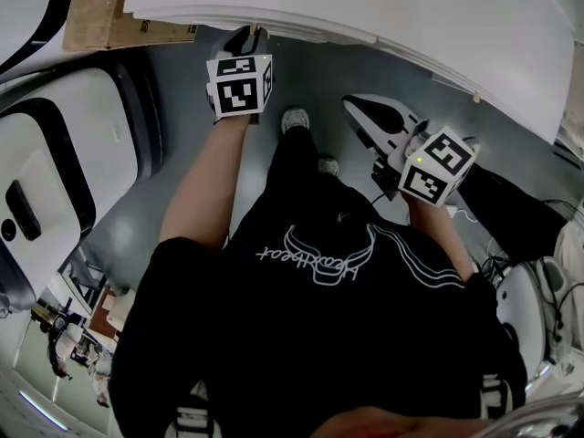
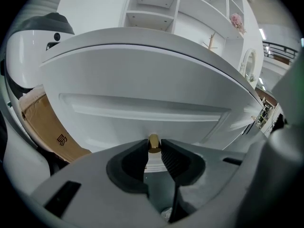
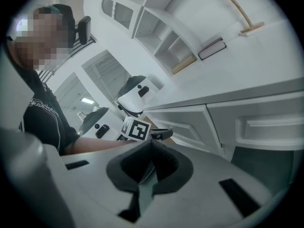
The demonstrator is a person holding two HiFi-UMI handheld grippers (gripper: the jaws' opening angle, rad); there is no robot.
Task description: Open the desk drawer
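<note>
While the drawer (image 2: pixel 142 108) sits just under the edge of the white desk top (image 2: pixel 156 42), a thin dark seam running between the two, its front shows as a wide glossy white panel with a shallow recessed field framed by a bevel. Low on that front, at the middle, stands a small brass knob (image 2: pixel 153 143), and the left gripper (image 2: pixel 153 147) has its dark ribbed pads pressed on either side of it, pointing steeply down at the desk. In the head view the left gripper (image 1: pixel 248 36) reaches under the far desk edge (image 1: pixel 365 7), its marker cube nearer the person. To the left of the drawer leans a brown cardboard sheet (image 2: pixel 47 127). White open shelves (image 2: pixel 156 8) rise beyond the desk. The right gripper (image 3: pixel 151 145) hangs well to the right over the grey floor (image 1: pixel 164 181), its jaws together with nothing between them.
</note>
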